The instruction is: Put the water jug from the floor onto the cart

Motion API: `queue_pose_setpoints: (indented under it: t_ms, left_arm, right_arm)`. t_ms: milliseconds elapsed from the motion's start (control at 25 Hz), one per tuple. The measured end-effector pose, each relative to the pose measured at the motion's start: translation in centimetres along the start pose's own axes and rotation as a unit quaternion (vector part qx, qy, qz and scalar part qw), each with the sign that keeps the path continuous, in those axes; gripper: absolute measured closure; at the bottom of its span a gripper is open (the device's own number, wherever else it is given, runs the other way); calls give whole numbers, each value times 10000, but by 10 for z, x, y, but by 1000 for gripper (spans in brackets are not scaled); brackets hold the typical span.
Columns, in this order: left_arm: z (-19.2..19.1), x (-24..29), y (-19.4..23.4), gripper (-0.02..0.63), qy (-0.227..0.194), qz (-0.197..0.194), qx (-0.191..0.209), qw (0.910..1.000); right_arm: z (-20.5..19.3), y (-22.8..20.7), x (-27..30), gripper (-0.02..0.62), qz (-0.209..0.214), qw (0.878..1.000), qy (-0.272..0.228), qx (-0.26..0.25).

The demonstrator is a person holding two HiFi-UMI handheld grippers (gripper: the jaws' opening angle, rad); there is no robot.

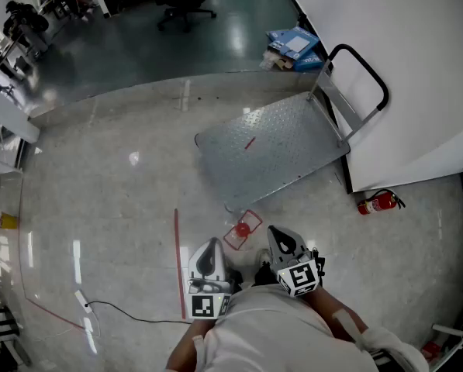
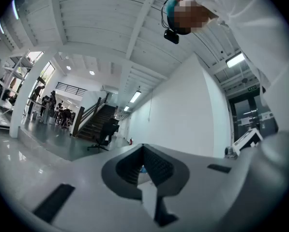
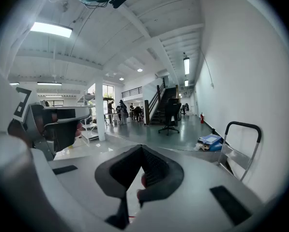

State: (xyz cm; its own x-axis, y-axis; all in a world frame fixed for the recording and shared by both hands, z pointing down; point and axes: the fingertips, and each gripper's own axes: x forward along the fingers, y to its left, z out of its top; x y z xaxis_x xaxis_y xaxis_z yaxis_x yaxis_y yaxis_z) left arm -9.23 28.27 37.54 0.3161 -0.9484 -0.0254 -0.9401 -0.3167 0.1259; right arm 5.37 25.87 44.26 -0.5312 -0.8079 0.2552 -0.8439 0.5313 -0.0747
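Left gripper (image 1: 209,248), right gripper (image 1: 281,239): jaws together, empty, near clear red-capped water jug (image 1: 243,229). Open jaws, clamp neck firmly, lift level onto grey steel platform cart (image 1: 274,149).

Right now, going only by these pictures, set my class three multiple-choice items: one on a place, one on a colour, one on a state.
1. Where is the fire extinguisher?
A. on the floor, right of the cart
B. on the cart's deck
C. in a hand-held gripper

2. What colour is the cart's handle?
A. red
B. yellow
C. black

3. How do the jaws of the right hand-held gripper stand?
A. wide apart
B. together
C. round a box

Key:
1 A: it lies on the floor off the cart's right side.
2 C: the loop is black.
3 B: the right gripper view shows the jaws meeting.
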Motion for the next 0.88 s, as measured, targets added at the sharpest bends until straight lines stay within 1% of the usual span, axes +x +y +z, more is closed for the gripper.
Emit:
queue_pose_setpoints:
  t_ms: [480, 640, 720, 800, 880]
  left_arm:
    - [-1, 0, 1, 603, 1, -9, -26, 10000]
    - [-3, 2, 3, 603, 31, 1, -39, 10000]
    - [-5, 3, 7, 603, 69, 10, -33, 10000]
    - [-6, 7, 11, 603, 88, 13, -56, 9999]
    - [-9, 12, 14, 603, 93, -6, -45, 9999]
  right_arm:
    - [-7, -3, 5, 584, -33, 10000, 80, 19]
    - [-16, -15, 12, 584, -148, 9998, 155, 20]
    - [-28, -27, 25, 583, -234, 9991, 357, -3]
    - [-49, -41, 43, 581, -294, 9967, 756, -41]
    - [-76, -54, 64, 581, -252, 9925, 1198, -57]
